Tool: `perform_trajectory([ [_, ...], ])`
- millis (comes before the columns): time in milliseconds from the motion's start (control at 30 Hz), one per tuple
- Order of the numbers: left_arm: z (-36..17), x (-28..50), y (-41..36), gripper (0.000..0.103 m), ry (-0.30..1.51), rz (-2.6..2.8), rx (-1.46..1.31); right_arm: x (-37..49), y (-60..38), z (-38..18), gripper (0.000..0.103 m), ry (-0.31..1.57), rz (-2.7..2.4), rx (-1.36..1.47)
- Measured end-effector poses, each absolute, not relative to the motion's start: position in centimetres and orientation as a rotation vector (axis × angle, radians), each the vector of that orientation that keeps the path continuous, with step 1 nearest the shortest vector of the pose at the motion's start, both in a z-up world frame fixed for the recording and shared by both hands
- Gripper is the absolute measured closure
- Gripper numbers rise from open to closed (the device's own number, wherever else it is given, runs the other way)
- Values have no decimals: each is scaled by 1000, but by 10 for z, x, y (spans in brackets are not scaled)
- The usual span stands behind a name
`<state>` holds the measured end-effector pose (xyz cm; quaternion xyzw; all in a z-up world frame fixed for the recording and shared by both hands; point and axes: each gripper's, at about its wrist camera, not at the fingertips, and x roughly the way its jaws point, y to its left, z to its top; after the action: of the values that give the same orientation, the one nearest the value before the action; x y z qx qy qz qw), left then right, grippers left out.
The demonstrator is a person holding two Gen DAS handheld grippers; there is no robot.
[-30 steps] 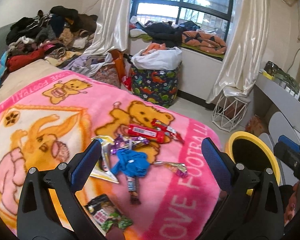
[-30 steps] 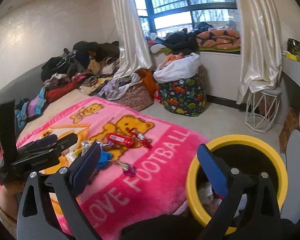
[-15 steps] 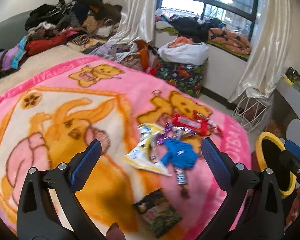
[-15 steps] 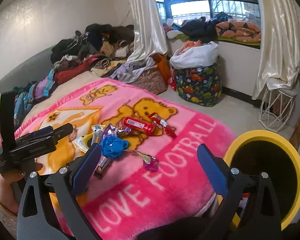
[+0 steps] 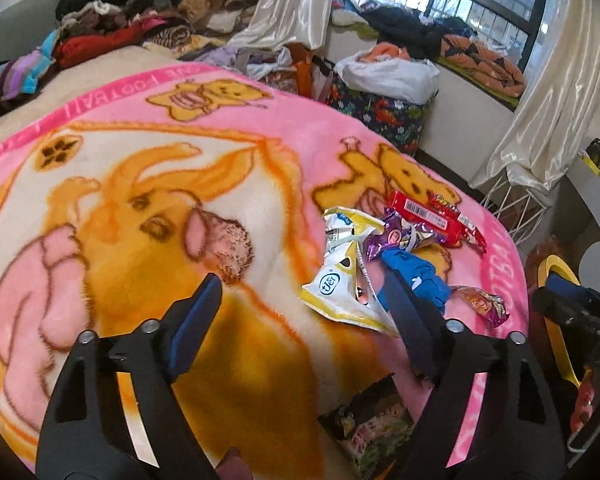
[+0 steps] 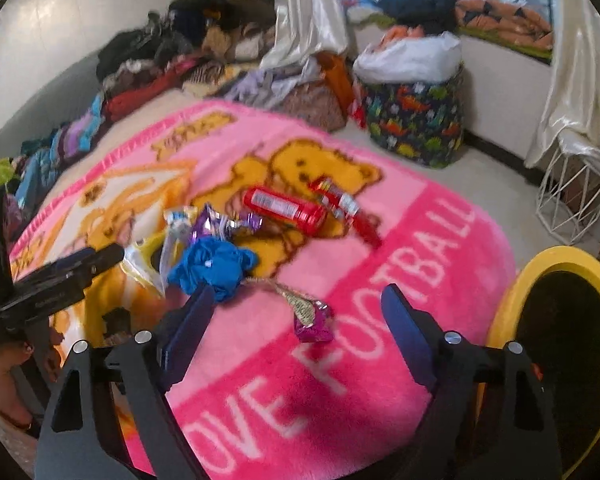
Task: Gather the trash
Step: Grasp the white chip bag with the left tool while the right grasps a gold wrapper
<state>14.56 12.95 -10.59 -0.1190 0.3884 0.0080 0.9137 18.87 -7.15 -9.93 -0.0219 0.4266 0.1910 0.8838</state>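
Several wrappers lie in a heap on the pink bear blanket (image 5: 120, 184). A white and yellow snack bag (image 5: 346, 280), a crumpled blue piece (image 5: 416, 276), a red packet (image 5: 424, 212) and a dark green packet (image 5: 376, 428) show in the left wrist view. My left gripper (image 5: 300, 300) is open and empty, just left of the heap. My right gripper (image 6: 296, 320) is open and empty over a small magenta wrapper (image 6: 312, 320), with the blue piece (image 6: 212, 264) at its left finger. A yellow-rimmed bin (image 6: 556, 256) stands to its right.
A patterned laundry basket (image 6: 416, 120) and a white wire stool (image 6: 572, 192) stand on the floor past the bed. Clothes are piled along the far wall (image 5: 140, 16). The left gripper (image 6: 52, 288) also shows in the right wrist view.
Both grippers have moved in over the bed, closer to the heap of wrappers. The left one has swung left, the right one now hangs over the magenta wrapper. Both stay open.
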Motion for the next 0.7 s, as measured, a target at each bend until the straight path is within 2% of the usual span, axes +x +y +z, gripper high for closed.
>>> perform_trajectory([
  [67, -110, 152, 128, 36, 816, 13, -241, 196, -64, -108, 26, 928, 404, -69],
  [133, -116, 160, 125, 37, 843, 3, -237, 204, -55, -118, 36, 981, 392, -119],
  [200, -122, 166, 123, 41, 873, -4, -242, 212, -48, -130, 40, 1035, 389, -152],
  [233, -125, 169, 122, 43, 886, -12, -246, 215, -45, -136, 47, 1060, 383, -162],
  [267, -127, 171, 121, 45, 892, -9, -241, 219, -42, -142, 61, 1082, 392, -161],
  [333, -130, 172, 119, 51, 897, -3, -237, 222, -41, -152, 81, 1132, 422, -127],
  [433, -132, 173, 121, 69, 894, -5, -258, 220, -43, -152, 82, 1136, 445, -104],
  [700, -128, 164, 115, 83, 850, -25, -239, 201, -67, -135, 83, 1091, 483, 51],
])
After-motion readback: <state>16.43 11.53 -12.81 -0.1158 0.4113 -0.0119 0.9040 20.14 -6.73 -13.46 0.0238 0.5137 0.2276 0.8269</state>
